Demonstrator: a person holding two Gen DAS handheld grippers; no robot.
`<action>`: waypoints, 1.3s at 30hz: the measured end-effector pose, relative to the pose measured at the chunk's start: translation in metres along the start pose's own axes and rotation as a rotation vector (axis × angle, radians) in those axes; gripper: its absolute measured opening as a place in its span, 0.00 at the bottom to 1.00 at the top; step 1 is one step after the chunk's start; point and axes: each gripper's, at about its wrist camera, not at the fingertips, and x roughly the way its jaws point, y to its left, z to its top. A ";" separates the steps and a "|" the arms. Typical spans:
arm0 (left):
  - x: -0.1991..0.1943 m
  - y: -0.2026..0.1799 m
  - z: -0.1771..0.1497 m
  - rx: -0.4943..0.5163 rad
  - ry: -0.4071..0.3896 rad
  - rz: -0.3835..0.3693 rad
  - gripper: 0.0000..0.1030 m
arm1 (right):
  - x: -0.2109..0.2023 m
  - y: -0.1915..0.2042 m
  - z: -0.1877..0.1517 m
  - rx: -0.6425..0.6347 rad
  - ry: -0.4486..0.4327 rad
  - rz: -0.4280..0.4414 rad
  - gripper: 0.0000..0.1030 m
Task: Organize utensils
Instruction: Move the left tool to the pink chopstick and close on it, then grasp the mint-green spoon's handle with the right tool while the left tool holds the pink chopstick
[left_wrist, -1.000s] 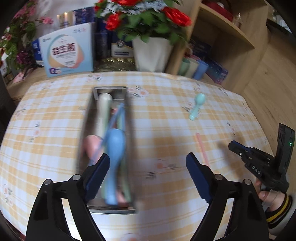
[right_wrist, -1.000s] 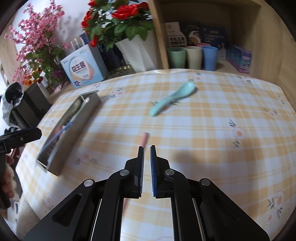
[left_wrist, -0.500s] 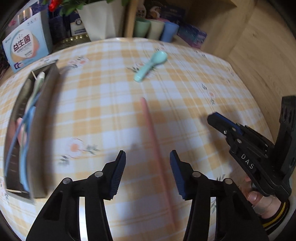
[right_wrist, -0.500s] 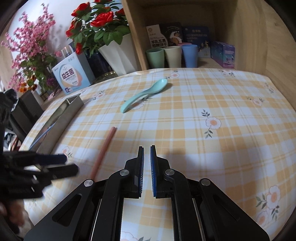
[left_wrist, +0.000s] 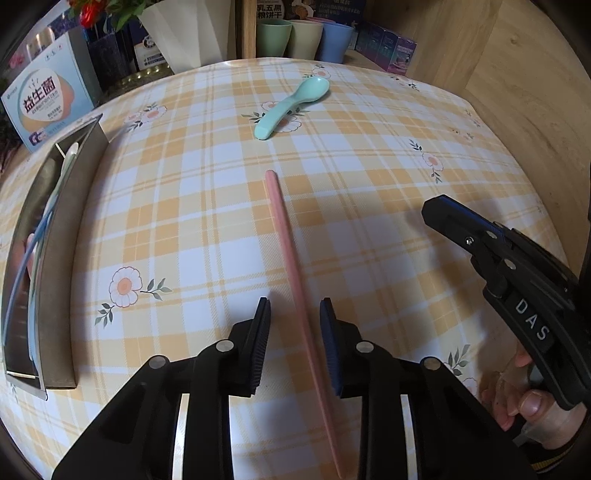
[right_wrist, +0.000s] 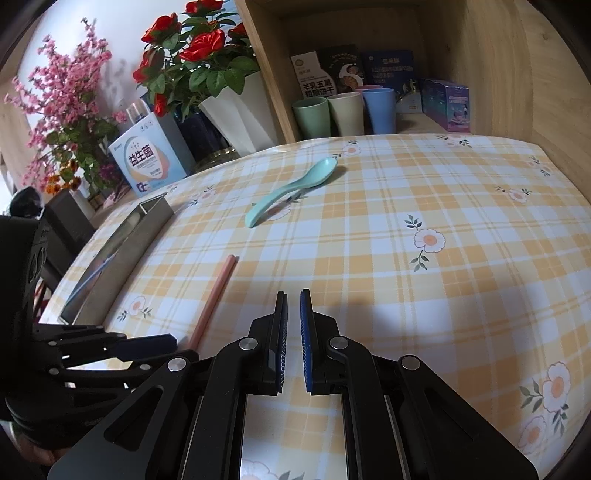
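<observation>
Pink and slender, the plastic chopstick (left_wrist: 291, 258) lies between your left gripper (left_wrist: 294, 314) jaws, which have just been closing — pads not yet touching it. Your right gripper (right_wrist: 293, 299) is closed, empty — the mint-green spoon (right_wrist: 291, 192) lies beyond.

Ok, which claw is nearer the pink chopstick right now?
Left. The left claw straddles the pink chopstick, jaws just closing, not yet pressing it. The right claw is shut, off to the side.

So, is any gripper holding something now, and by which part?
Nothing is held yet. The left gripper has been closing around the lower half of the pink chopstick, still with gaps. The right gripper is shut and empty.
</observation>
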 end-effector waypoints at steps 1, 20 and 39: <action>0.000 -0.002 -0.001 0.008 -0.003 0.011 0.26 | 0.000 -0.001 0.000 0.004 0.001 -0.001 0.08; -0.008 0.007 -0.009 -0.025 -0.037 0.025 0.05 | 0.004 0.001 -0.002 0.004 0.027 0.009 0.08; -0.079 0.093 0.005 -0.187 -0.238 0.052 0.05 | 0.037 -0.005 0.037 0.050 0.182 0.074 0.08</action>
